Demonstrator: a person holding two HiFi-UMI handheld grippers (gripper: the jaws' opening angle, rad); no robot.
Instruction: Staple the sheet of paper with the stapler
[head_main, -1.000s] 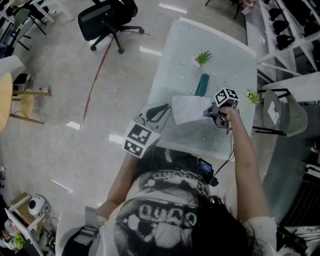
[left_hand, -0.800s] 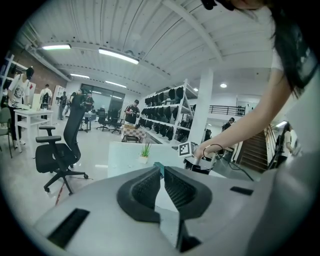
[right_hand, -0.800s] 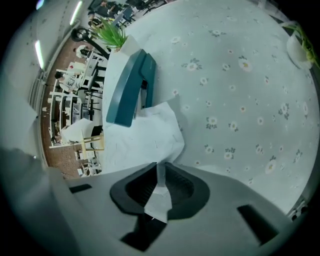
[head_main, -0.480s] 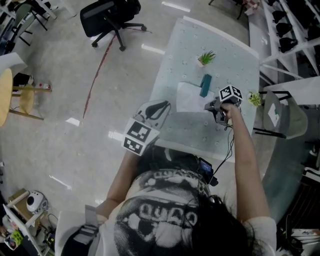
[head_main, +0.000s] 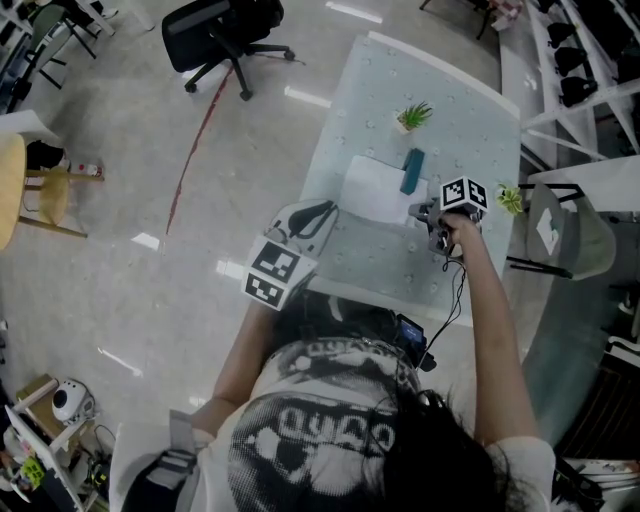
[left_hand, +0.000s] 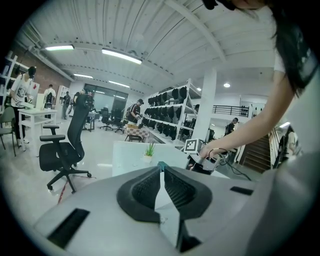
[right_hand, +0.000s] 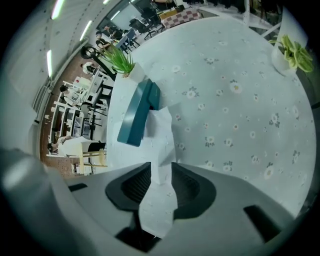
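A white sheet of paper (head_main: 372, 190) lies flat on the flowered glass table (head_main: 450, 110). A teal stapler (head_main: 411, 170) rests along the sheet's far right edge, seen close up as the stapler (right_hand: 139, 114) in the right gripper view. My right gripper (head_main: 428, 214) hovers at the sheet's near right corner. Its jaws have just been opening and stand apart, with a strip of paper (right_hand: 161, 150) showing in the gap and the pads not pressing it. My left gripper (head_main: 306, 222) hangs off the table's left edge, shut and empty, pointing across the table.
A small potted plant (head_main: 410, 115) stands at the table's far side, and another plant (head_main: 508, 195) just past the right edge. A black office chair (head_main: 215, 35) is on the floor to the far left. White shelving (head_main: 580, 90) runs along the right.
The sheet, held up off the table by the right gripper a second ago, now lies flat beside the stapler. The right gripper's jaws have opened and it has drawn back slightly.
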